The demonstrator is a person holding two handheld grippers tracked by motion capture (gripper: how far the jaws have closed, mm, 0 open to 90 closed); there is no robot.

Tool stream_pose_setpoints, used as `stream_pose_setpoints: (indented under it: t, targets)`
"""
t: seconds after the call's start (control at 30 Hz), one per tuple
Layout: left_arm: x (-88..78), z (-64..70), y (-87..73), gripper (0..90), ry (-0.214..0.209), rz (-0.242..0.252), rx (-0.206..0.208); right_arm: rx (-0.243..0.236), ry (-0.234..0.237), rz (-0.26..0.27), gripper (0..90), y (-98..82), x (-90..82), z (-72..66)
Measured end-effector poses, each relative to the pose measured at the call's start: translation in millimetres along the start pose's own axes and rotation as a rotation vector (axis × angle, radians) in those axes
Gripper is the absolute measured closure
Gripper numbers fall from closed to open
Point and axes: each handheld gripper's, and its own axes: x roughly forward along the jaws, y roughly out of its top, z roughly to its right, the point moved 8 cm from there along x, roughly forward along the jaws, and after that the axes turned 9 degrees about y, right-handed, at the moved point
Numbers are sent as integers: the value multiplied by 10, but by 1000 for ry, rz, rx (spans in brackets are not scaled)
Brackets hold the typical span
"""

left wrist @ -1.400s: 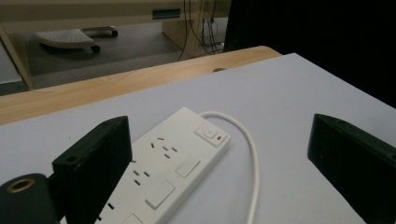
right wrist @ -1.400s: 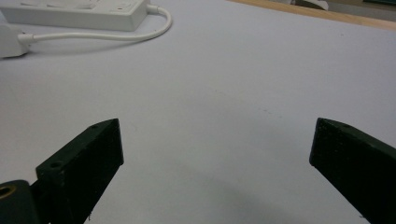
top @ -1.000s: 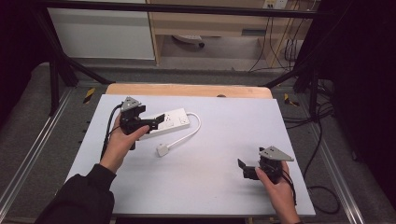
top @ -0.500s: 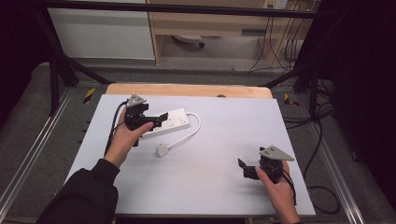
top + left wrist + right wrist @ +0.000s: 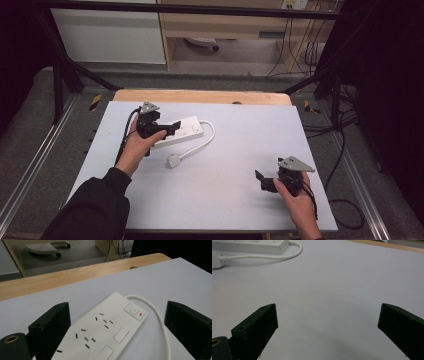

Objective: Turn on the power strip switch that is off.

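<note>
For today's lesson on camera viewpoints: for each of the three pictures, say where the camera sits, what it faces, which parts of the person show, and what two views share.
High view: above the person's side, facing forward and down on the table; both forearms, left gripper, right gripper.
Left gripper view: rides the left gripper, open jaws either side of the power strip.
Right gripper view: rides the right gripper, open jaws over bare table.
Shared: all three show the power strip's cable.
</note>
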Motion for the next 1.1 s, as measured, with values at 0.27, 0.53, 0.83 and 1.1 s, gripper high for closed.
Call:
stream_pose_setpoints:
  t: [0.27, 0.53, 0.83, 1.1]
  targets:
    - [101, 41, -57, 91, -6, -14, 42, 1, 0, -10, 32, -14, 11, -1]
    - [203, 102, -106, 92, -9, -39, 58, -5, 1, -17, 32, -25, 22, -4]
    - [272, 106, -157, 93, 8, -58, 74, -5, 3, -31, 32, -42, 28, 2]
    - [316, 184, -179, 169, 7, -65, 96, -2, -1, -31, 31, -45, 29, 17]
